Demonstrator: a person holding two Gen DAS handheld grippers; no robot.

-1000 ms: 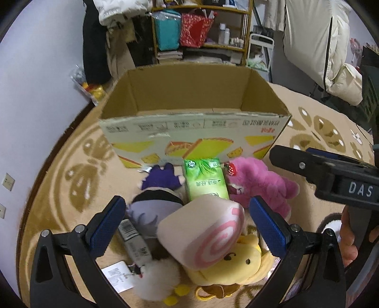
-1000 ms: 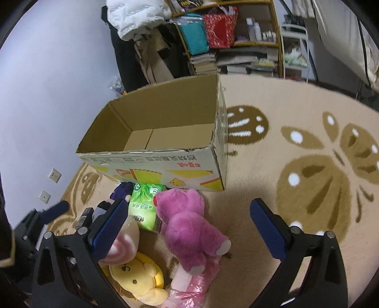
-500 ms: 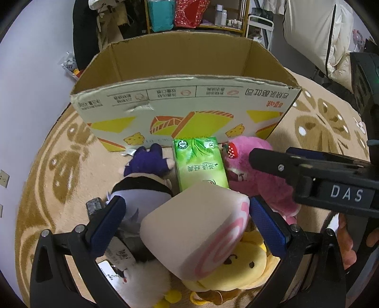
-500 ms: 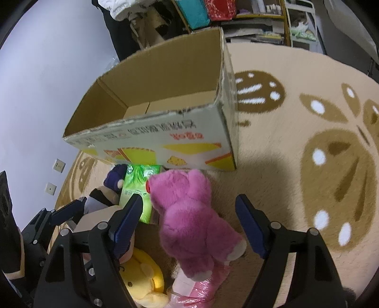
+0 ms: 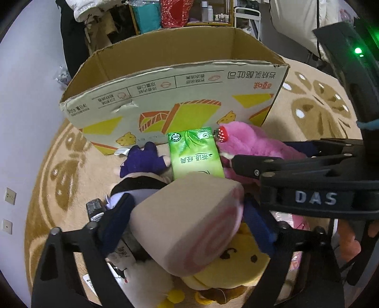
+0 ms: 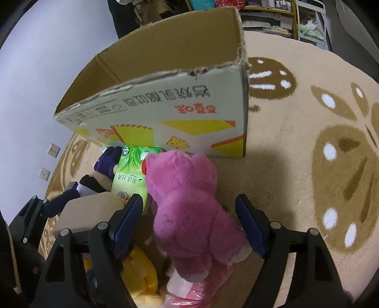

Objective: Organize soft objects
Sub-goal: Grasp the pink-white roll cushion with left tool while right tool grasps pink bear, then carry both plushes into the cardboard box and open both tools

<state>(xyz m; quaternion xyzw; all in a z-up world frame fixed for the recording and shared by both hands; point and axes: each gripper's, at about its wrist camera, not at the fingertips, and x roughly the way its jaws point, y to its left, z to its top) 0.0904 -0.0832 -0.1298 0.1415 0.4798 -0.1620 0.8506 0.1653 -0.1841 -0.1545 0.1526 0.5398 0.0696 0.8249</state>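
Note:
An open cardboard box [image 5: 180,94] stands on the rug; it also shows in the right wrist view [image 6: 165,111]. In front of it lies a pile of soft toys. My left gripper [image 5: 187,225] is shut on the swirl-roll plush [image 5: 189,225]. A green tissue pack [image 5: 195,154], a purple-haired doll [image 5: 142,163] and a yellow plush [image 5: 236,267] lie around it. My right gripper [image 6: 189,224] is open around the pink bear [image 6: 187,196], its fingers on either side and apart from it.
A patterned beige rug [image 6: 308,142] extends to the right. Shelves with bags [image 5: 175,11] stand behind the box. A wall with outlets [image 5: 10,196] is at the left. A pink plastic pack [image 6: 196,291] lies under the bear.
Both grippers have moved forward and down into the pile. The left one has closed onto the swirl-roll plush; the right one has narrowed around the pink bear.

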